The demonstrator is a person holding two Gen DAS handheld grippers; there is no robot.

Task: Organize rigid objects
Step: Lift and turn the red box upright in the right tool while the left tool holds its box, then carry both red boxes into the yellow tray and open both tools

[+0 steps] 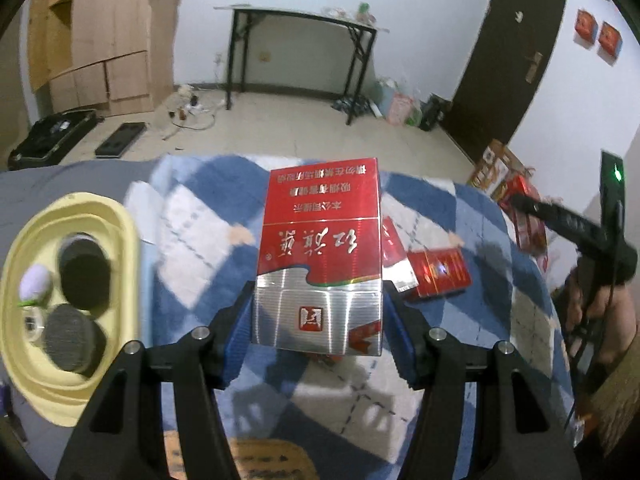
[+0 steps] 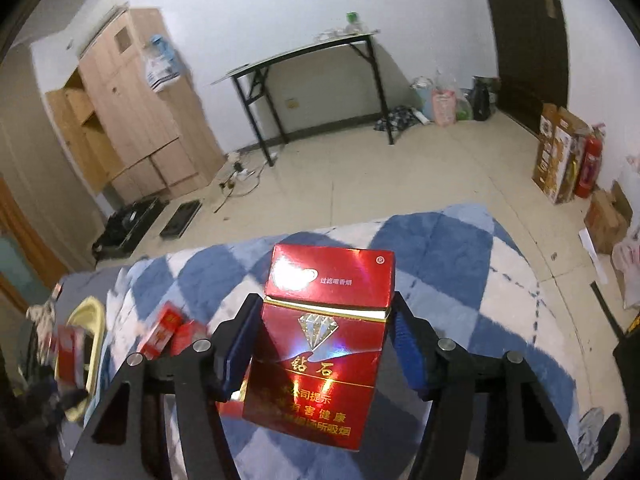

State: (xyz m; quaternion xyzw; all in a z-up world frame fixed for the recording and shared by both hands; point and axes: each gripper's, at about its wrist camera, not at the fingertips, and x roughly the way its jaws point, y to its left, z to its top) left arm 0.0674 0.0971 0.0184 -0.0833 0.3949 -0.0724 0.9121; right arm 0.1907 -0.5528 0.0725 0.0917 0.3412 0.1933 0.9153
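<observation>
Left gripper clamps a red-and-silver cigarette pack above the blue checked blanket; right gripper clamps a red diamond-logo pack. Two red packs lie loose on the right; the yellow tray at left holds round items, so sorting seems unfinished.

**A plain room with tiled floor**

White walls meet a pale tiled floor. A black-legged folding table stands against the far wall, a light wooden wardrobe to its left, a dark brown door to its right. Cardboard boxes and a red fire extinguisher line the right wall.
</observation>
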